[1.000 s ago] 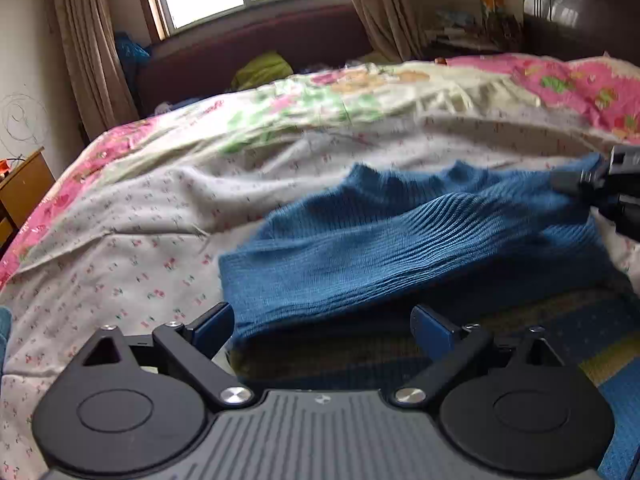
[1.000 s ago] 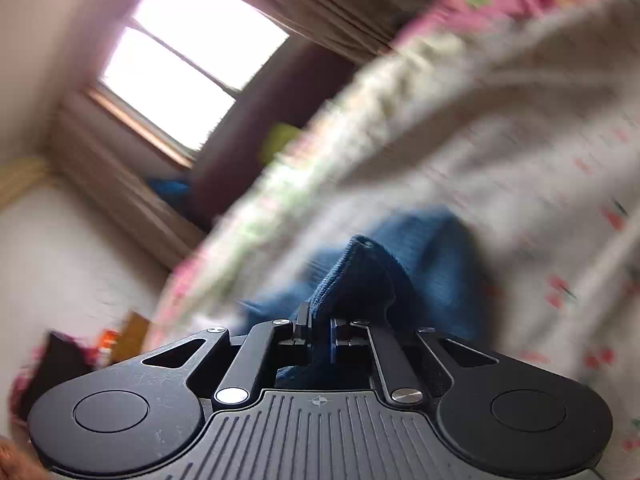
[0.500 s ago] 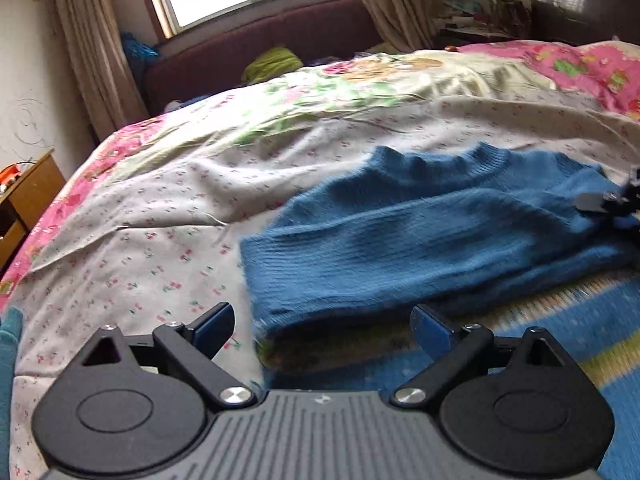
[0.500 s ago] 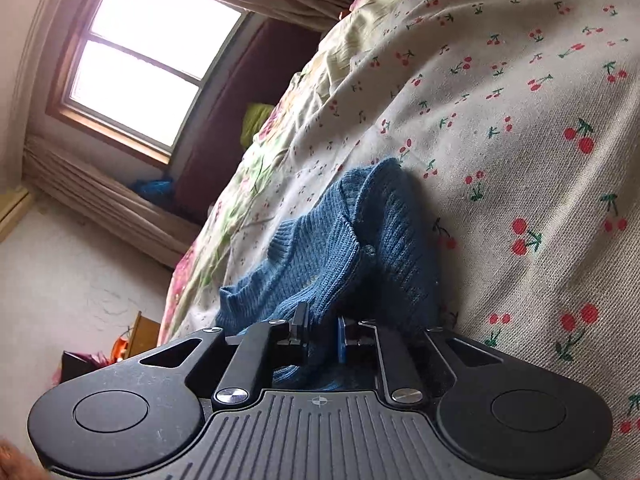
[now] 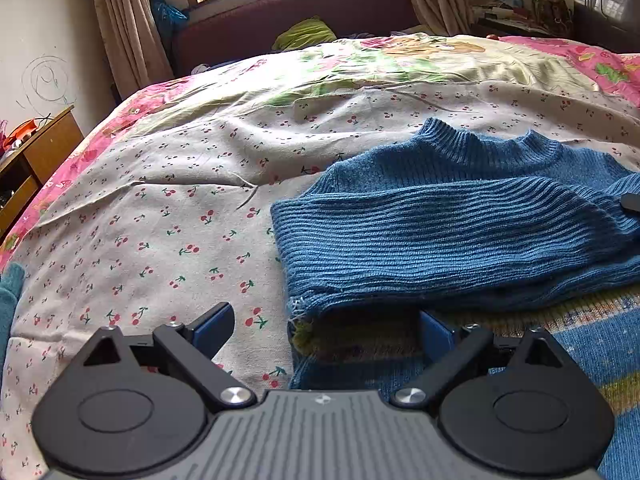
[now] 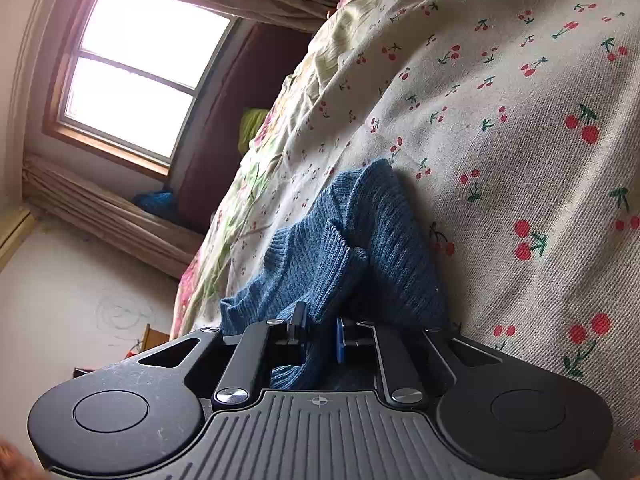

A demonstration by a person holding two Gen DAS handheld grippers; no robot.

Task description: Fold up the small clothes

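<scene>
Blue sweater (image 5: 460, 236) lies on the bed (image 5: 180, 200); right tool (image 6: 320, 336) pinches it, left tool (image 5: 324, 332) wide: pull flat.

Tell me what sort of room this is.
A bedroom in a home, most likely: a bed covered with a cherry-print sheet, a curtained window behind it, and a wooden bedside cabinet at the side.

Right gripper (image 6: 319, 334) narrow, blue knit sweater (image 6: 340, 256) bunched between pads; cherry-print bedsheet (image 6: 520, 120) beneath.
</scene>
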